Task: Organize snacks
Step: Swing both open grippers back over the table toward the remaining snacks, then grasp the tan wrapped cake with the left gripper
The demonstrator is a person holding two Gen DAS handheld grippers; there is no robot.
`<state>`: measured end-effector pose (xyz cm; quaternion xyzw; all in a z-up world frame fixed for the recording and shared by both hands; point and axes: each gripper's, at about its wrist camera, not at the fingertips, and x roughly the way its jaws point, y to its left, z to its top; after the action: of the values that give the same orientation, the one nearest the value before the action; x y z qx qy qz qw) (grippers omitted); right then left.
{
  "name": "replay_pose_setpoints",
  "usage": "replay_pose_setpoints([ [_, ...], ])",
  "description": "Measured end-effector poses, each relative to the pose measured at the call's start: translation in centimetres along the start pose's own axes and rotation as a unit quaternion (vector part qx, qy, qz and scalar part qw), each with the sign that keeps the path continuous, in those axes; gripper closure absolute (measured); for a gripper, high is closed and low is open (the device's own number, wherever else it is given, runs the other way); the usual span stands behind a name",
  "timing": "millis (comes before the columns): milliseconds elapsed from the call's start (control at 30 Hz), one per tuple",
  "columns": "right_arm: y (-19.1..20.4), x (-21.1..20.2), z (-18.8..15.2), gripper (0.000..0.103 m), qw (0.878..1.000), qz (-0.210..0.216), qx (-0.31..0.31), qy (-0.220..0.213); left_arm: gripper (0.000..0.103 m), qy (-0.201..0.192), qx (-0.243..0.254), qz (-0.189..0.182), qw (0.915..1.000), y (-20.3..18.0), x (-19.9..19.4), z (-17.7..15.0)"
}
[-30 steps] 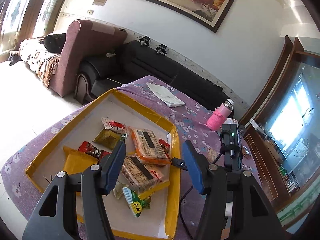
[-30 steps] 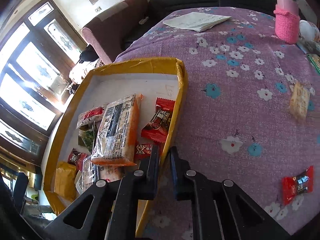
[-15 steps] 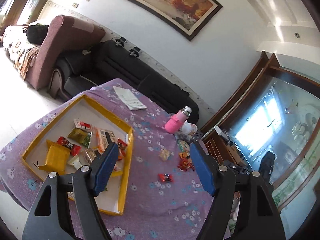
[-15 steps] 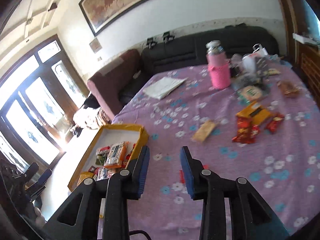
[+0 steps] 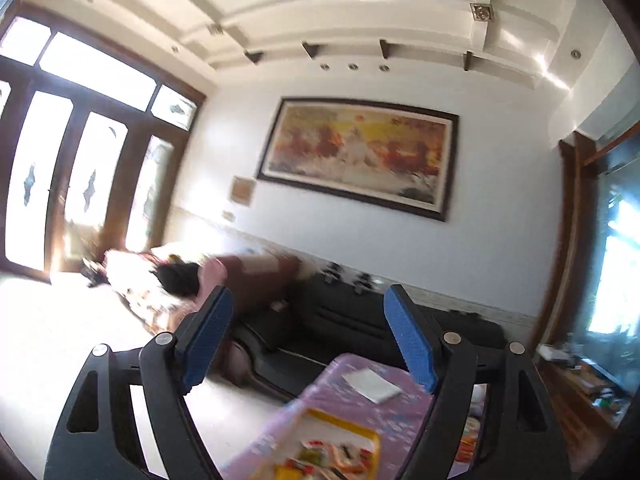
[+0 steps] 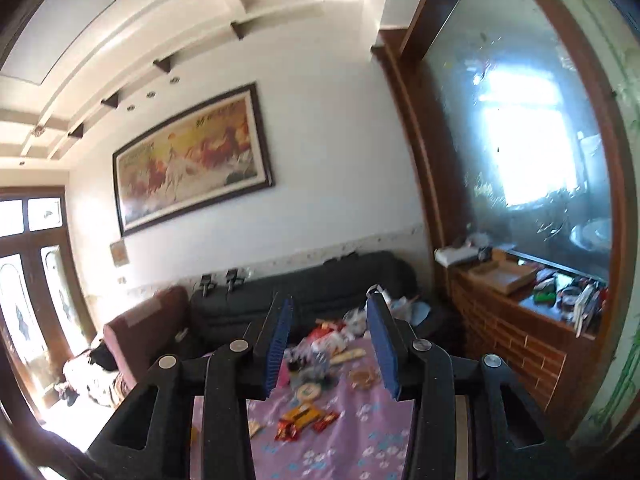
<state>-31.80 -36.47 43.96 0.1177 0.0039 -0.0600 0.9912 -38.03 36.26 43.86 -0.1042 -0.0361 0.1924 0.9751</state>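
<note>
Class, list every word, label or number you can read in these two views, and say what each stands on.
None can be read.
Framed painting: characters at its top, too blurred to read.
Snack packets on the purple tablecloth: print too small and blurred.
Packets in the yellow tray: smeared by motion.
Small wall plaque: blurred.

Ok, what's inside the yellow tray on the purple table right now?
In the left wrist view, the yellow tray holds several snack packets, red, orange and green, too blurred to count or name. Its near part runs off the frame's bottom edge, so whatever lies there is unseen.
</note>
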Motion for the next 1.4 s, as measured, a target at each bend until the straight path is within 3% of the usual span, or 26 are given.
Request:
replay_pose_setpoints([
  [67, -1.4, -0.6, 3.1, 0.055, 0.999, -0.018, 0.013, -0.027, 0.018, -0.029, 0.032, 0.064, 0.997, -0.3, -0.4, 2.4],
  [167, -2.4, 1.1, 4.2, 0.043, 0.999, -0.042, 0.003, -0.024, 0.017, -0.029, 0.049, 0.089, 0.9944, -0.7, 0.2, 3.1],
  [267, -2.8, 4.7, 0.3, 0.039, 0.999, -0.022, -0.004, 0.029, 0.016, 0.004, 0.039, 0.05, 0.998, -2.4, 2.2, 0.6],
  [367, -3.1, 8.9, -5.6, 0.039, 0.995, 0.015, 0.005, 0.099, 0.016, 0.04, 0.042, -0.006, 0.9983, -6.5, 5.1, -4.6],
  [533, -2.3, 15.7, -16.6, 0.039, 0.977, 0.082, 0.023, 0.197, 0.016, 0.114, 0.048, -0.113, 0.9858, -15.2, 8.6, -12.8],
  [633, -1.6, 19.2, -21.4, 0.039, 0.966, 0.092, 0.01, 0.243, 0.016, 0.185, 0.018, -0.195, 0.9628, -20.7, 12.8, -17.3],
  [767, -0.4, 23.5, -26.7, 0.039, 0.943, 0.123, 0.031, 0.308, 0.016, 0.263, 0.032, -0.237, 0.9349, -27.7, 18.1, -22.0],
  [900, 2.5, 26.8, -33.1, 0.039, 0.918, 0.162, 0.049, 0.36, 0.016, 0.336, 0.07, -0.238, 0.9085, -32.4, 23.6, -26.8],
  [967, 4.8, 28.4, -36.2, 0.039, 0.906, 0.173, 0.051, 0.382, 0.016, 0.389, 0.069, -0.25, 0.8842, -34.1, 26.9, -30.7],
  [1067, 7.9, 31.6, -40.8, 0.039, 0.898, 0.177, 0.05, 0.4, 0.017, 0.434, 0.108, -0.257, 0.8564, -37.3, 29.3, -37.0],
  [1133, 8.9, 33.0, -43.0, 0.039, 0.899, 0.176, 0.051, 0.399, 0.03, 0.449, 0.16, -0.254, 0.8417, -39.0, 30.4, -41.1],
  [1167, 9.1, 33.5, -43.8, 0.039, 0.898, 0.177, 0.058, 0.399, 0.041, 0.459, 0.189, -0.257, 0.8292, -39.8, 30.8, -43.4],
  [1233, 8.6, 34.5, -45.3, 0.039, 0.895, 0.188, 0.082, 0.396, 0.043, 0.482, 0.206, -0.263, 0.81, -40.2, 31.6, -46.5],
  [1300, 7.8, 34.8, -46.4, 0.039, 0.893, 0.188, 0.093, 0.398, 0.043, 0.497, 0.208, -0.27, 0.7978, -40.0, 32.3, -48.5],
  [1400, 6.7, 35.7, -47.6, 0.039, 0.882, 0.183, 0.112, 0.419, 0.043, 0.502, 0.218, -0.269, 0.7925, -39.9, 33.1, -50.7],
])
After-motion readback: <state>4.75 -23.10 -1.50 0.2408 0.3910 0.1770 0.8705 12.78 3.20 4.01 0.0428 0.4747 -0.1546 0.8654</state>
